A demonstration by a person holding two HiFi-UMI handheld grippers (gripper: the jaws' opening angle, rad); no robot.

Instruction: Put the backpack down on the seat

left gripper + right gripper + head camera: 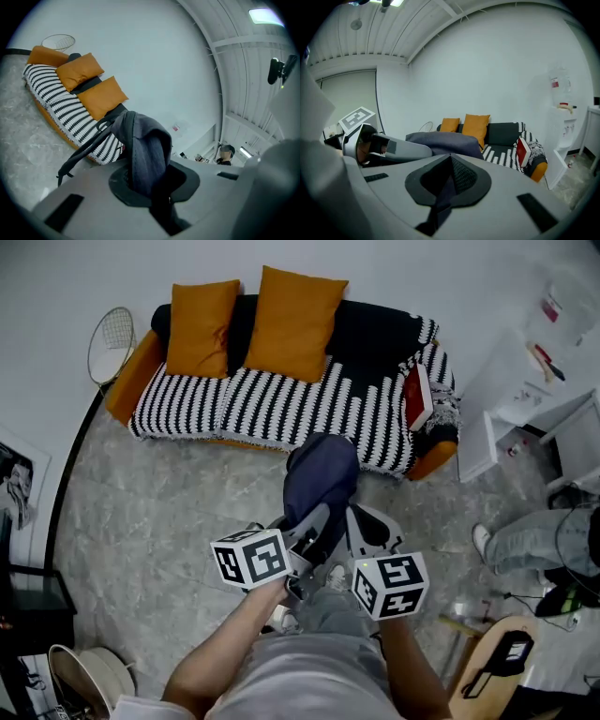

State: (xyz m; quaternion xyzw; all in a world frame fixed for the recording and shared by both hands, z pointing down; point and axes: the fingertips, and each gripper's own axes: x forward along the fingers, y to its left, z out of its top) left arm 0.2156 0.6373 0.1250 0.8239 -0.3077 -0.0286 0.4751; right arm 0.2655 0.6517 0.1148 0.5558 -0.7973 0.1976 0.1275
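My left gripper (pixel 317 519) and right gripper (pixel 361 521): smooth grey shells with black pads (pixel 187 183) at the jaws, each capped by a white cube (pixel 251 559) printed with bold black square markers. I wear a light grey short-sleeved shirt (pixel 300 681).

Counts I read off the feeds:
- Sofa (pixel 380 329): 1.
- Orange cushions (pixel 202 326) (pixel 292 322): 2.
- Red book (pixel 418 397): 1.
- Backpack (pixel 322 474): 1.
- Grippers: 2, namely left gripper (pixel 314 526) and right gripper (pixel 361 531).
- Mesh racket (pixel 112 338) by the wall: 1, as far as I can tell.
- Second person (pixel 530 540), legs only in view: 1.
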